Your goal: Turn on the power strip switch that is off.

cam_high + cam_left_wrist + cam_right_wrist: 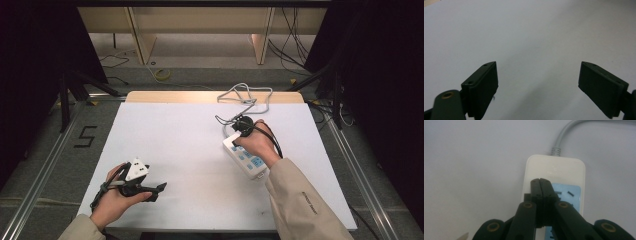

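Left gripper (pixel 159 190) sits low by the near-left of the desk (pixel 190 150), jaws spread wide. Right gripper (pixel 540 182) reaches forward, jaws pressed tight together, nothing between.

beige sleeves (pixel 300 200), black hand-held gripper (pixel 161 188)

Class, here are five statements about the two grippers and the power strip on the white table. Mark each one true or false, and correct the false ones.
1. The left gripper has its jaws wide apart. True.
2. The right gripper is over the power strip. True.
3. The right gripper's jaws are spread open. False: they are pressed together.
4. The power strip's socket panels are red. False: they are light blue.
5. A grey cable leaves the strip's far end. True.
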